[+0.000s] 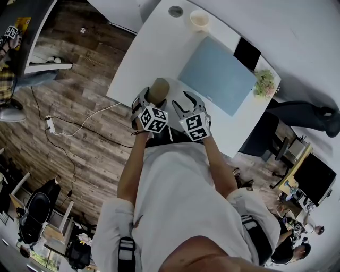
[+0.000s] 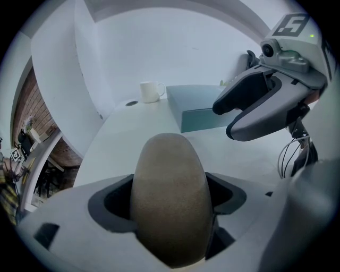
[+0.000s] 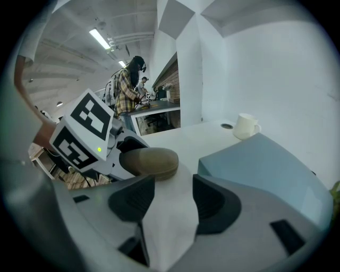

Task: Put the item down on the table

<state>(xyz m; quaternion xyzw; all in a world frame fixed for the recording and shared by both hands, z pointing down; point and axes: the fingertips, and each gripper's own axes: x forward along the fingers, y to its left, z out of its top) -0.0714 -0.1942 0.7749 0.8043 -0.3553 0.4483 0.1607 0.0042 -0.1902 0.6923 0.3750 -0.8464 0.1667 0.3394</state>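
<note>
A brown, oval, rough-skinned item [image 1: 159, 88] sits between the jaws of my left gripper [image 1: 152, 96], which is shut on it. It fills the middle of the left gripper view [image 2: 170, 196], pointing out over the white table [image 1: 139, 58]. In the right gripper view the item [image 3: 150, 161] hangs low above the tabletop; whether it touches the table I cannot tell. My right gripper [image 1: 187, 102] is just to the right of the left one, open, with nothing between its jaws [image 3: 172, 199].
A pale blue mat [image 1: 217, 74] covers the middle of the table. A white mug [image 1: 199, 20] and a round cable hole [image 1: 175, 11] are at the far end, a small plant [image 1: 264, 82] at the right edge. The table's near-left edge [image 1: 114, 95] lies beside the grippers.
</note>
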